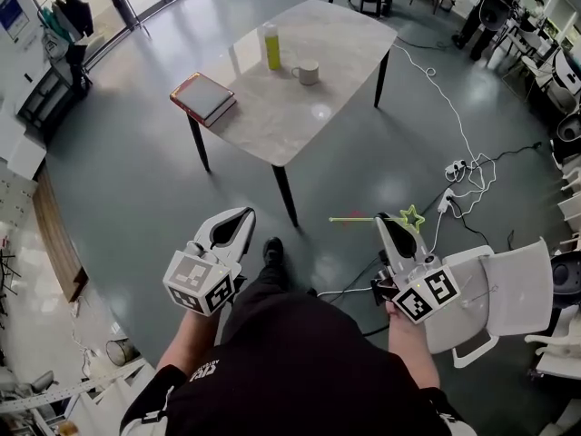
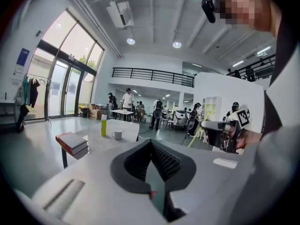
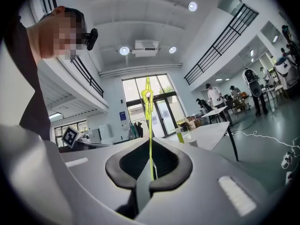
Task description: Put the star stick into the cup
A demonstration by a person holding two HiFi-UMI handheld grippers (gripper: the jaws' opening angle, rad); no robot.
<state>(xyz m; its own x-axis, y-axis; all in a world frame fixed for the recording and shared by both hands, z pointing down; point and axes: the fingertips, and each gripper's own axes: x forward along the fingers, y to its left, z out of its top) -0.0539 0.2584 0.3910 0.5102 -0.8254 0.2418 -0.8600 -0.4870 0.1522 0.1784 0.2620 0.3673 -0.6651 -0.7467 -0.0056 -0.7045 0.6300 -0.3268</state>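
Right claw (image 1: 388, 227) clamped on star stick (image 3: 150, 125). Left claw (image 1: 241, 221) closed, empty. Cup (image 1: 308, 73) on desk (image 1: 300, 125), well ahead of both.

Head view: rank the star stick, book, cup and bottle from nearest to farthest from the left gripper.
1. star stick, to the right of the left gripper, held in the right gripper.
2. book, on the table's near left corner.
3. cup and bottle, farther back on the table; too close to call.
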